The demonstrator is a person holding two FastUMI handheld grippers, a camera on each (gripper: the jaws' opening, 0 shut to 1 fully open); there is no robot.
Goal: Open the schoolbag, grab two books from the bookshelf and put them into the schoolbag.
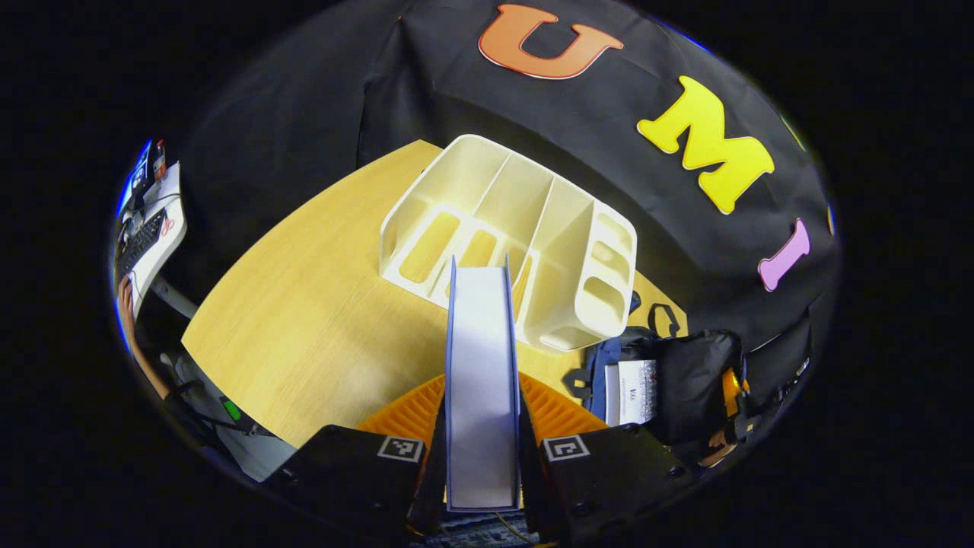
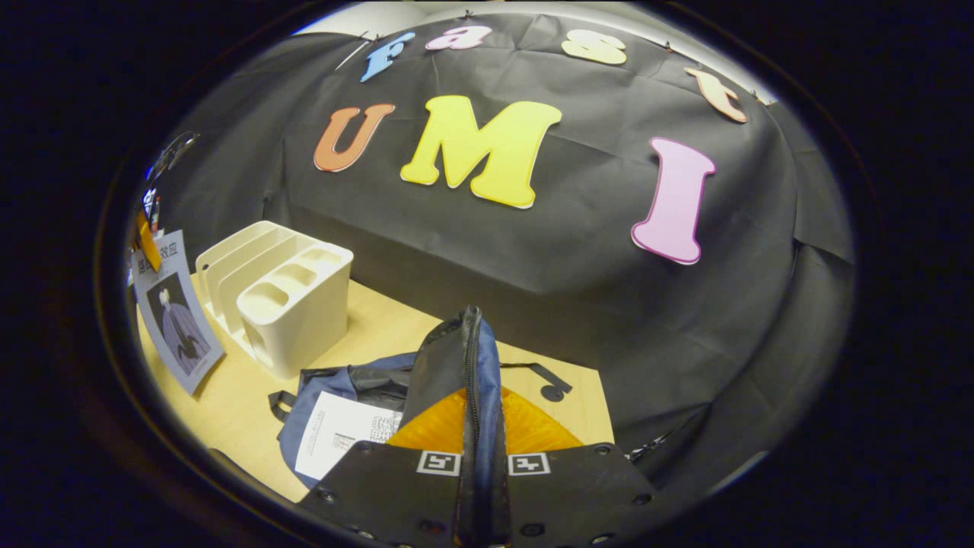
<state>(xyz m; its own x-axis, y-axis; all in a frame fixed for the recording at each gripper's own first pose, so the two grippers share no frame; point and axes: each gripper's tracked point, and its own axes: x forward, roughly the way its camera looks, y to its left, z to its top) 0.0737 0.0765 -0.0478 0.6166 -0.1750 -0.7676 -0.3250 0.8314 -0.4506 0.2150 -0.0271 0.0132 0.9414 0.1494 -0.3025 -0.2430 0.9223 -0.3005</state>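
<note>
Now, left gripper (image 1: 482, 449): jaws clamp a book (image 1: 481, 380) edge-on, likely for carrying it bagward.
Right gripper (image 2: 478, 472): jaws pinch the schoolbag (image 2: 365, 396) flap, apparently keeping it open.
Bookshelf (image 1: 525, 228): on the table (image 1: 319, 304), slots bare.
Schoolbag contents: one book (image 2: 342, 434) inside.

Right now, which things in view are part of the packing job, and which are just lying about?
Part of the job:
- book held between the left gripper fingers
- second book already in the schoolbag
- schoolbag flap pinched by the right gripper
- bookshelf, its slots bare

Lying about:
- keyboard on a side desk
- wooden table
</note>
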